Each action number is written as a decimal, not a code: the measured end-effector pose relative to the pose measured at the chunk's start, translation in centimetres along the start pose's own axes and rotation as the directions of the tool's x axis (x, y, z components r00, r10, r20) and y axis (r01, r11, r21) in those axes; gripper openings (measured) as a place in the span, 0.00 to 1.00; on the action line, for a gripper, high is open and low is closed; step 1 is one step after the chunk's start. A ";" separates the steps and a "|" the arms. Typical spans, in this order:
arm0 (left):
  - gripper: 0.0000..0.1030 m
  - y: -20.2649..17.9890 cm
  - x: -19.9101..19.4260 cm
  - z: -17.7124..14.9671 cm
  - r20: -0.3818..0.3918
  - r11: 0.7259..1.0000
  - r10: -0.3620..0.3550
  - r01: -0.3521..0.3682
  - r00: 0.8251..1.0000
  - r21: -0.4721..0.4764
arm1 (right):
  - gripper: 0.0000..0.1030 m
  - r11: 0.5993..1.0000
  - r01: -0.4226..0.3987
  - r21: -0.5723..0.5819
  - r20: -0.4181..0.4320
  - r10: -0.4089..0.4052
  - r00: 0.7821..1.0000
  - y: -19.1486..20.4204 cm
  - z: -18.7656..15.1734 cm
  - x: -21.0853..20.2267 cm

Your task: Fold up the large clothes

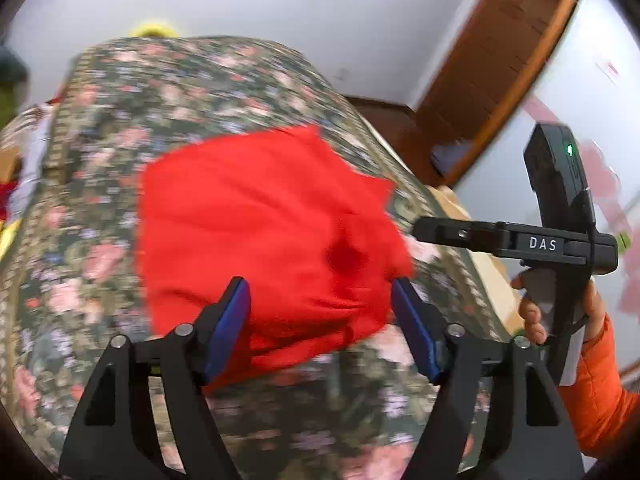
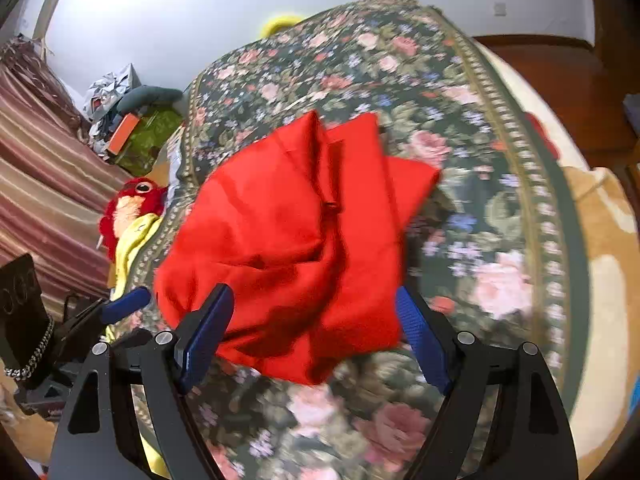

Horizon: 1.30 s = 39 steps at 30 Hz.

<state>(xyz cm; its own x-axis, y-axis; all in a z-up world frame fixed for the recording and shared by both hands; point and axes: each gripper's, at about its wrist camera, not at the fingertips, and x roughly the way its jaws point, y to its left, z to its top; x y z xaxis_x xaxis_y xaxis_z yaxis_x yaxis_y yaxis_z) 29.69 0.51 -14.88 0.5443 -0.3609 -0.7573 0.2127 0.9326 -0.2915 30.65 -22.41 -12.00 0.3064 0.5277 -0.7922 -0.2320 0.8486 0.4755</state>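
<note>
On the left, the left gripper (image 1: 320, 300) hangs over the bed's floral bedspread (image 1: 92, 240) with its jaws spread wide and holding nothing. The red garment (image 1: 256, 232) lies bunched just ahead of them and between their tips, its near edge reaching under the left pad. To the right of those jaws the right gripper (image 1: 560, 240) shows side-on in the person's hand (image 1: 536, 316), clear of the cloth.

From the right wrist, the right gripper (image 2: 316, 312) also has its jaws released. The garment (image 2: 288, 240) sits ahead of and between them in a loose, partly folded heap, with flat panels (image 2: 360, 148) at the far end and rumpled folds near the left pad. A plush toy (image 2: 132, 204) lies well left of these jaws, off the bedspread (image 2: 480, 200).

The cloth looks light, soft and limp; it should sag and slide from any pinch in its middle. A corner or hem at the far right panel, and the near-left edge, seem the best holds.
</note>
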 end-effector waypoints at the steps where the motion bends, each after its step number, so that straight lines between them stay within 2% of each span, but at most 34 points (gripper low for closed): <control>1: 0.72 1.1 -0.6 -0.1 0.019 1.000 0.027 -0.027 0.999 -0.013 | 0.78 1.000 -0.013 0.005 -0.014 0.013 1.000 0.3 0.3 0.7; 5: 0.77 5.1 -1.2 -0.4 0.043 0.990 0.126 -0.123 0.991 -0.075 | 0.78 0.999 -0.036 0.020 -0.056 0.037 0.998 1.0 1.4 2.9; 7: 0.77 7.0 -0.9 -0.7 0.032 0.982 0.151 -0.146 0.988 -0.119 | 0.78 0.999 -0.035 0.029 -0.072 0.037 0.997 1.1 2.0 4.1; 9: 0.77 8.6 -0.3 -1.3 0.023 0.974 0.149 -0.142 0.989 -0.178 | 0.78 0.999 -0.032 0.035 -0.092 0.035 0.995 1.0 2.6 5.3; 11: 0.78 9.5 1.4 -1.9 -0.022 0.969 0.124 -0.126 0.992 -0.213 | 0.78 0.998 -0.030 0.048 -0.106 0.034 0.994 0.7 3.0 6.0; 13: 0.78 9.6 2.9 -2.7 -0.066 0.970 0.102 -0.114 0.993 -0.215 | 0.78 0.996 -0.038 0.082 -0.131 0.049 0.990 0.1 3.3 7.0; 17: 0.89 8.6 5.8 -4.3 -0.126 0.982 0.079 -0.099 0.989 -0.162 | 0.78 0.984 -0.093 0.155 -0.160 0.118 0.980 -0.8 2.9 8.2; 20: 0.89 7.3 7.7 -5.8 -0.192 0.985 0.135 -0.154 0.972 -0.084 | 0.79 0.986 -0.122 0.117 -0.174 0.142 0.975 -0.2 2.6 8.6; 21: 0.89 7.0 7.8 -6.1 -0.186 0.984 0.155 -0.169 0.970 -0.062 | 0.78 0.989 -0.120 0.089 -0.175 0.134 0.975 0.2 2.4 8.6; 23: 0.89 6.6 7.3 -6.5 -0.154 0.984 0.166 -0.174 0.974 -0.042 | 0.71 0.992 -0.115 0.052 -0.172 0.122 0.978 0.9 2.1 8.6; 25: 0.89 6.9 7.0 -6.7 -0.158 0.982 0.170 -0.180 0.973 -0.056 | 0.53 0.993 -0.116 0.017 -0.172 0.117 0.978 1.6 1.8 8.5; 29: 0.89 7.5 5.8 -7.1 -0.155 0.973 0.200 -0.215 0.968 -0.088 | 0.24 0.994 -0.107 -0.003 -0.148 0.105 0.983 2.2 1.9 7.9; 30: 0.89 7.6 5.3 -7.2 -0.148 0.970 0.210 -0.225 0.966 -0.089 | 0.13 0.994 -0.113 -0.007 -0.134 0.111 0.985 2.3 2.0 7.5; 36: 0.89 7.7 2.1 -6.6 -0.101 0.959 0.269 -0.276 0.958 -0.067 | 0.12 0.978 -0.196 -0.069 -0.046 0.193 0.980 4.2 3.5 3.5; 39: 0.89 7.9 0.4 -5.5 -0.067 0.952 0.287 -0.293 0.955 -0.092 | 0.10 0.966 -0.247 -0.074 0.000 0.247 0.969 5.3 5.0 1.1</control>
<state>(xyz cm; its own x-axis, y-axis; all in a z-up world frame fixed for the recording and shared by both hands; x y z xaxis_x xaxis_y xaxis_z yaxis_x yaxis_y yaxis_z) 27.13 7.78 -20.73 0.5272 -0.0766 -0.8463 -0.0314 0.9935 -0.1095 34.37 -17.14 -8.45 0.2399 0.7212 -0.6499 -0.3681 0.6870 0.6265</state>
